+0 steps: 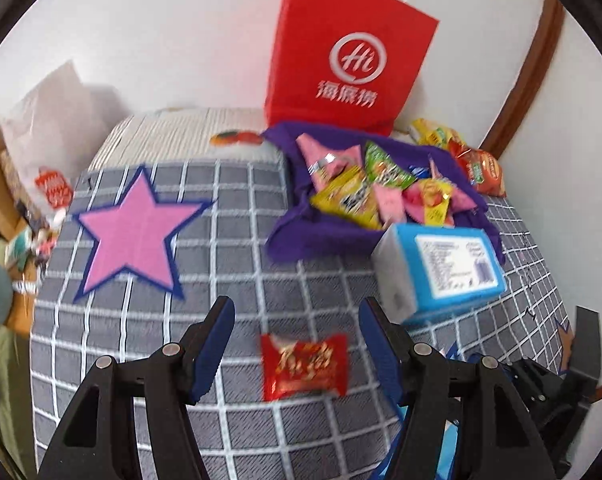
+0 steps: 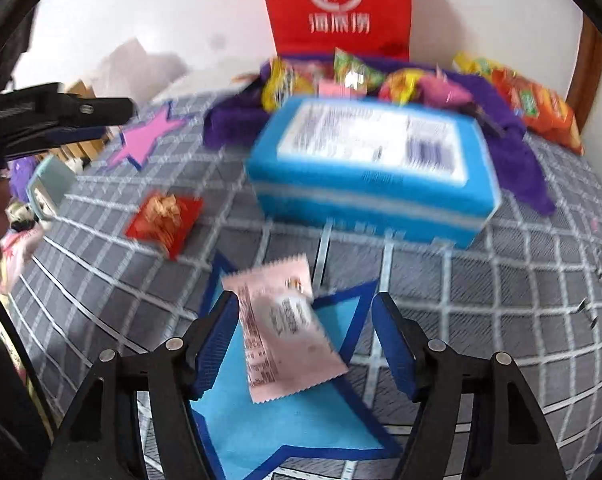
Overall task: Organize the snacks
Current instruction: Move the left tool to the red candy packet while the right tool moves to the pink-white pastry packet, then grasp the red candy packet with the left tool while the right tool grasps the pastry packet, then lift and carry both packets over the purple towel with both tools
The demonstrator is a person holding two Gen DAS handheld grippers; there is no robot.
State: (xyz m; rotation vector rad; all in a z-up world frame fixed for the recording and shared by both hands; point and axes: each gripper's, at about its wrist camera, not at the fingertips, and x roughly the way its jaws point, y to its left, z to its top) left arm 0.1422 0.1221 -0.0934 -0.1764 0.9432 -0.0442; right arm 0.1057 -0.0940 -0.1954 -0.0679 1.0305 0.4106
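A red candy packet [image 1: 304,366] lies on the grey checked blanket [image 1: 241,420]. It sits between the fingers of my left gripper [image 1: 297,308], which stands open with neither pad touching it. A pink snack packet [image 2: 281,328] rests tilted over a blue star patch [image 2: 269,420]. My right gripper [image 2: 305,312] is open around it: the left pad is at the packet's edge and the right pad is well apart. The same red candy [image 2: 163,218] shows to the left in the right wrist view. A pink star patch [image 1: 137,228] lies further left.
A blue tissue box [image 1: 441,264] lies just beyond both grippers. Behind it, a purple cloth [image 1: 297,236] holds several snack packets. A red paper bag [image 1: 349,52] stands against the wall. Orange snack bags [image 2: 541,108] lie at the far right. Clutter lines the blanket's left edge.
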